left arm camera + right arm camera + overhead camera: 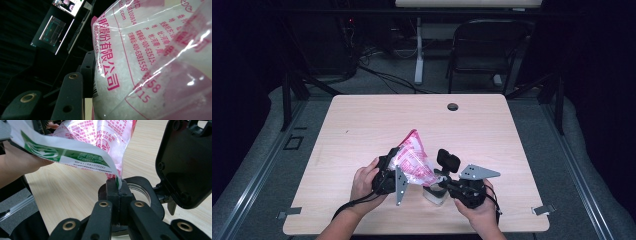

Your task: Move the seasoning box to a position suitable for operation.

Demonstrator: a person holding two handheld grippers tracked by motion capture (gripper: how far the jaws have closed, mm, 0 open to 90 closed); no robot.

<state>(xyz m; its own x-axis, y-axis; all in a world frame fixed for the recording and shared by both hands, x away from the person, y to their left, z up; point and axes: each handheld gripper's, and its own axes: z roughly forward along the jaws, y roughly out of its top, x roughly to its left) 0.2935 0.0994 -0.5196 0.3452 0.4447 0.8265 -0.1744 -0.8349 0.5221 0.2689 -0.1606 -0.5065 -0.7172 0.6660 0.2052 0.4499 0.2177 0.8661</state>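
Observation:
A clear plastic bag [413, 156] with pink print and white grains is held tilted above the table between both grippers. My left gripper [388, 175] is shut on the bag's left side; in the left gripper view the bag [150, 50] presses against the black jaws. My right gripper [117, 185] is shut on the bag's lower corner, a white and green strip [75, 156]. Just under that corner stands a small clear jar [435, 194] with a black rim [142, 185]. Its black flip lid [185, 165] is swung open.
The light wooden table [362, 125] has a round cable hole [452, 106] near its far edge. A black chair [487, 45] and a desk leg [418, 50] stand beyond it. Both hands rest near the table's front edge.

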